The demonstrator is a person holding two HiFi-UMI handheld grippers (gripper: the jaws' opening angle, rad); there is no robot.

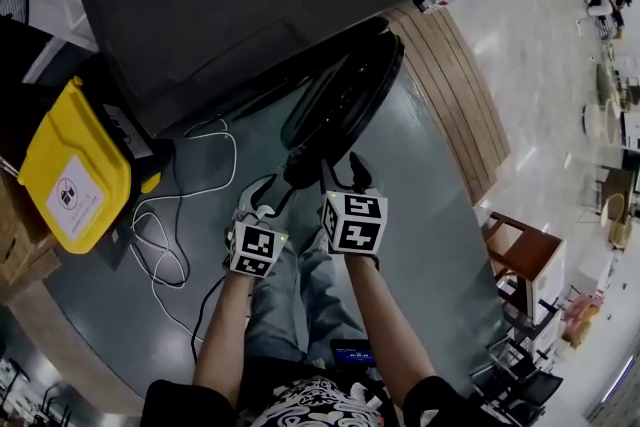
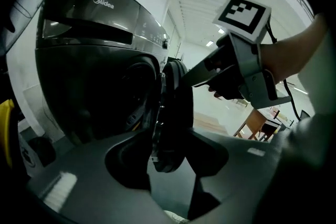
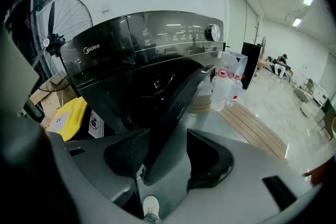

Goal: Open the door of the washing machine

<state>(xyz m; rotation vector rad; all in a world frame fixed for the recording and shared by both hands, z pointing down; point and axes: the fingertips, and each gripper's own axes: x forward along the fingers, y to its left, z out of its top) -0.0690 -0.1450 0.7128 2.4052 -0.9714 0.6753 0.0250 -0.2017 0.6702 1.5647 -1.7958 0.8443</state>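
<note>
A dark front-loading washing machine (image 1: 250,5) fills the top of the head view, and its round door (image 1: 345,95) stands swung out toward me. My left gripper (image 1: 268,195) is at the door's near edge, with my right gripper (image 1: 345,173) just to its right. In the left gripper view the door's edge (image 2: 173,113) runs between the jaws of the left gripper (image 2: 168,162), which stand wide, with a slit of floor beside the right pad. In the right gripper view the door (image 3: 178,107) slants between the wide jaws of the right gripper (image 3: 168,157), close to the left pad and apart from the right one.
A yellow container (image 1: 70,180) and loose white cable (image 1: 170,215) lie on the floor left of the machine. Wooden planks (image 1: 450,85) run along its right side, with water bottles (image 3: 226,86) on them. A wooden stool (image 1: 525,255) stands at right, a fan (image 3: 52,34) behind left.
</note>
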